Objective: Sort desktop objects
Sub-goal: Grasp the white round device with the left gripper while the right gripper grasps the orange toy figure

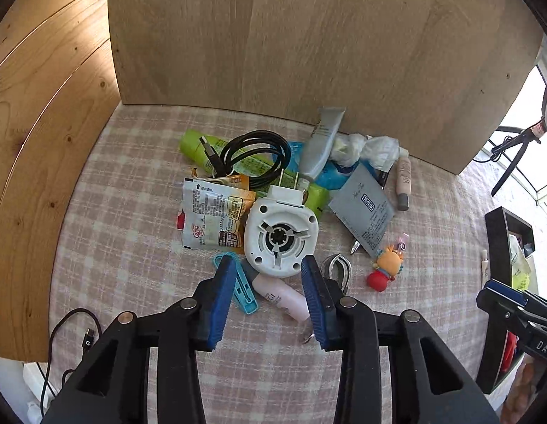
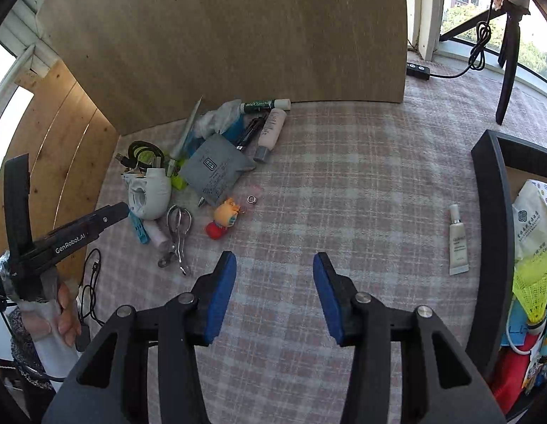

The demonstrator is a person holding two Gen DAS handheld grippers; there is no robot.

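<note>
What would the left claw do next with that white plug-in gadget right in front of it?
Probably ease forward and close: the left gripper is open, its blue pads either side of the white plug-in device's near edge, not yet clamping it. The right gripper hangs open over bare cloth.

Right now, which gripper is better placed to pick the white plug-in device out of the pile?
Left. The left gripper has open jaws right at the white device, while the right gripper hangs open over bare cloth, apart from the pile.

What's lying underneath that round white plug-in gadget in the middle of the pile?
The white plug-in device rests on a pink bottle at its near edge, and overlaps a lime-green packet and printed sachets. Whatever lies directly beneath its middle is hidden.
</note>
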